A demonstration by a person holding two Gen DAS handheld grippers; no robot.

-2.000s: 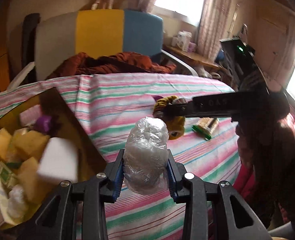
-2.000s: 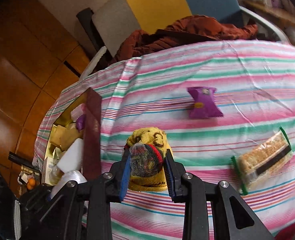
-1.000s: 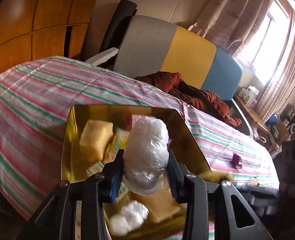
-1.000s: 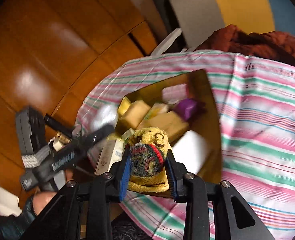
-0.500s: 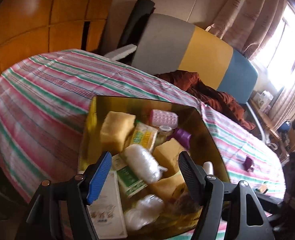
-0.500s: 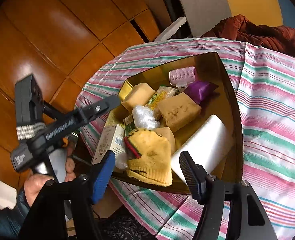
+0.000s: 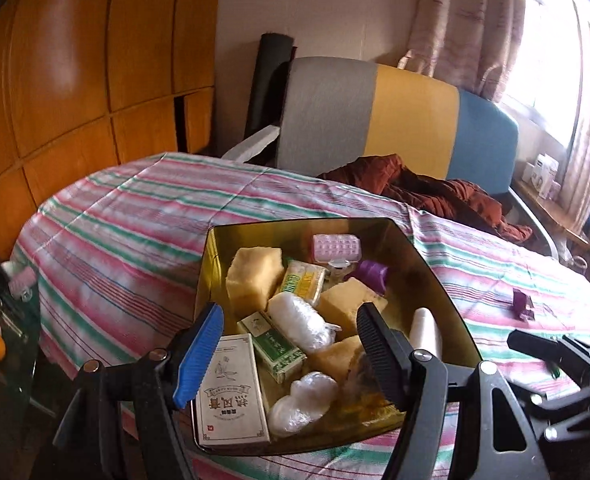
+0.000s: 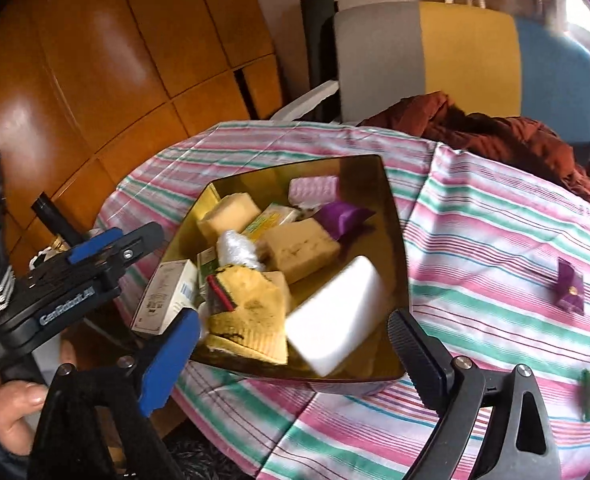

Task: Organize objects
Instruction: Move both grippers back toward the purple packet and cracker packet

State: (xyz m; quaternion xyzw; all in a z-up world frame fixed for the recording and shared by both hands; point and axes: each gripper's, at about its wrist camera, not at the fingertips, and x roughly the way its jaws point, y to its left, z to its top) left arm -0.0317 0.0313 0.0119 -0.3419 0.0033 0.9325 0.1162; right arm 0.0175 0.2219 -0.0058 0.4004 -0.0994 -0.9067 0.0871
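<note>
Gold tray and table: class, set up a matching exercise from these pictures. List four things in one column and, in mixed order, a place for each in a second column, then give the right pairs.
Things
1. white foam block
2. purple packet
3. rust-coloured garment
4. white printed box

Places
A. on the striped tablecloth, outside the gold tray
B. draped at the far edge of the table, in front of the chair
C. in the tray, along its right side in the right wrist view
D. in the tray's near left corner

Pairs: 1-C, 2-A, 3-B, 4-D
</note>
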